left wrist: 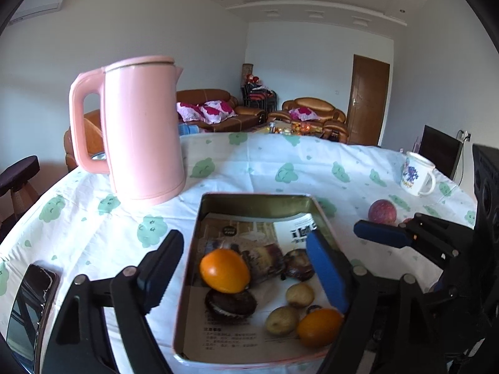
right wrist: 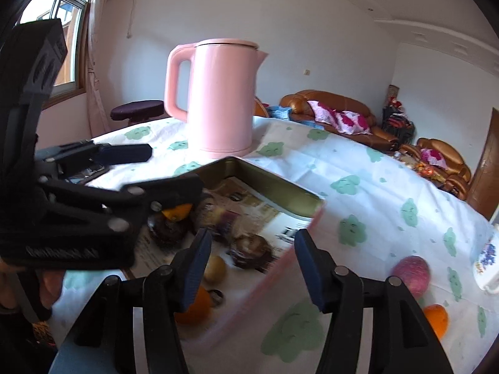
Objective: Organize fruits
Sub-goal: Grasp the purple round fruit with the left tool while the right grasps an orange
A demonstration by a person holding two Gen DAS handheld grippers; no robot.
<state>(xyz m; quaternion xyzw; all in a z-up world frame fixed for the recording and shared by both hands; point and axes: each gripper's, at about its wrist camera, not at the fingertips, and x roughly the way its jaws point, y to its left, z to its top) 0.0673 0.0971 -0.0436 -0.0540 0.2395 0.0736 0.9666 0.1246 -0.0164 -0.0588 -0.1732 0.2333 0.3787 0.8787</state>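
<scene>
Done: two oranges (left wrist: 225, 270) in tin (left wrist: 187, 280) | Left: apple (right wrist: 410, 275), orange (right wrist: 436, 318) on cloth, right of tin | left gripper (left wrist: 246, 268) wide, empty | right gripper (right wrist: 249, 268) parted, empty.

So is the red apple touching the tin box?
Apart. The left wrist view shows the red apple sitting on the tablecloth to the right of the tin box, with bare cloth plainly between them.
</scene>
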